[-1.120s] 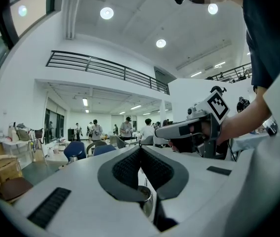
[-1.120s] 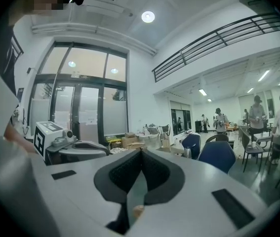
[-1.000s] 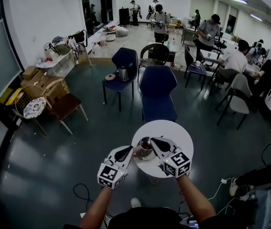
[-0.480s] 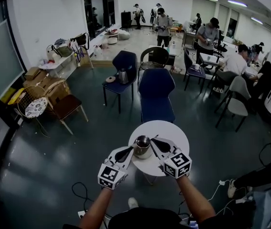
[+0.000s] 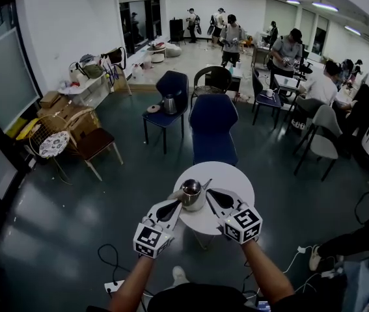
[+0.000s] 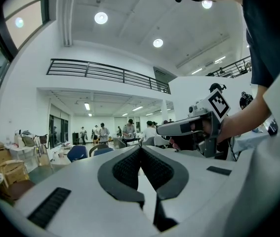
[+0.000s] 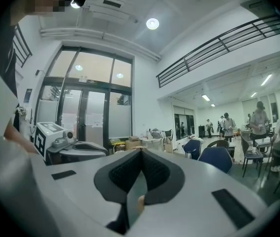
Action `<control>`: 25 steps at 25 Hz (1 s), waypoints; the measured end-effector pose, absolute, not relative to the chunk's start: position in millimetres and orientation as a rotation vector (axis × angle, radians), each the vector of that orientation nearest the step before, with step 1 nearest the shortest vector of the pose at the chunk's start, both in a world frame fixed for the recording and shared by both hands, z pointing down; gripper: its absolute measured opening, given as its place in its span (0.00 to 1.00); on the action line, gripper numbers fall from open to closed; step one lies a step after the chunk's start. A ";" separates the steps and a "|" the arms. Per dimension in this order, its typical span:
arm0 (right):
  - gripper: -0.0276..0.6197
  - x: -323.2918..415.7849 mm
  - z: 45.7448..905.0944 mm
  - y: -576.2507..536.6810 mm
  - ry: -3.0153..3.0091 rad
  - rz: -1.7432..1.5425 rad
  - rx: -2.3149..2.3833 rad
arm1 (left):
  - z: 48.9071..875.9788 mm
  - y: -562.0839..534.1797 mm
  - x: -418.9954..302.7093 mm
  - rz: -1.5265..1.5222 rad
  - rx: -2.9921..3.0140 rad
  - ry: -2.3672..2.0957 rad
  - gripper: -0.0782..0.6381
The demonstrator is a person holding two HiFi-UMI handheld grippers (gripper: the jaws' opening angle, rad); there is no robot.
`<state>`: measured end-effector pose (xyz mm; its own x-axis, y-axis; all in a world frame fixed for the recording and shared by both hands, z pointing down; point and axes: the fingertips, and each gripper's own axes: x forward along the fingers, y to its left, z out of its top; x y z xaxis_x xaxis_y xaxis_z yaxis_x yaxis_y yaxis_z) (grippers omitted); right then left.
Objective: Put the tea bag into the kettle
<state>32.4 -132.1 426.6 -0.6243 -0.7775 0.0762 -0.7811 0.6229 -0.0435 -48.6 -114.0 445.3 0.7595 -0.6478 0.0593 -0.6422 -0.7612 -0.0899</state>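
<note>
A steel kettle [image 5: 191, 192] stands on the left part of a small round white table [image 5: 226, 174]. In the head view it shows between the tips of my two grippers. My left gripper [image 5: 179, 199] [image 6: 140, 148] has its jaws together with nothing between them. My right gripper [image 5: 209, 192] [image 7: 140, 150] also has its tips touching, and I cannot make out anything held. Both grippers point level, and neither gripper view shows the kettle, which their own jaws hide. No tea bag shows in any view.
A blue chair [image 5: 212, 127] stands just beyond the table. A second blue chair [image 5: 170, 86] farther back bears another kettle [image 5: 168, 103]. A brown chair [image 5: 95, 145] and boxes are at the left. People sit at desks at the right. Cables [image 5: 109, 262] lie on the floor.
Both grippers have travelled forward together, staying side by side with jaws together. The kettle and table now sit slightly higher and farther left in the head view.
</note>
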 end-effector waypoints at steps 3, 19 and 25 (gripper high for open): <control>0.07 39.9 426.8 -112.6 -2.792 0.113 1.338 | 443.7 -93.7 -40.1 -0.126 -2.878 1.063 0.13; 0.07 72.5 415.6 -32.6 -2.804 0.115 1.333 | 436.7 -10.6 -1.0 -0.153 -2.888 1.058 0.13; 0.07 76.6 418.2 -9.8 -2.817 0.106 1.325 | 434.9 12.4 2.3 -0.148 -2.871 1.076 0.13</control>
<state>76.6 -9.8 418.2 -0.6376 -0.7686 0.0533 -0.7704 0.6356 -0.0500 2.3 12.4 434.9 0.7500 -0.6582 0.0649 -0.6513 -0.7521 -0.1009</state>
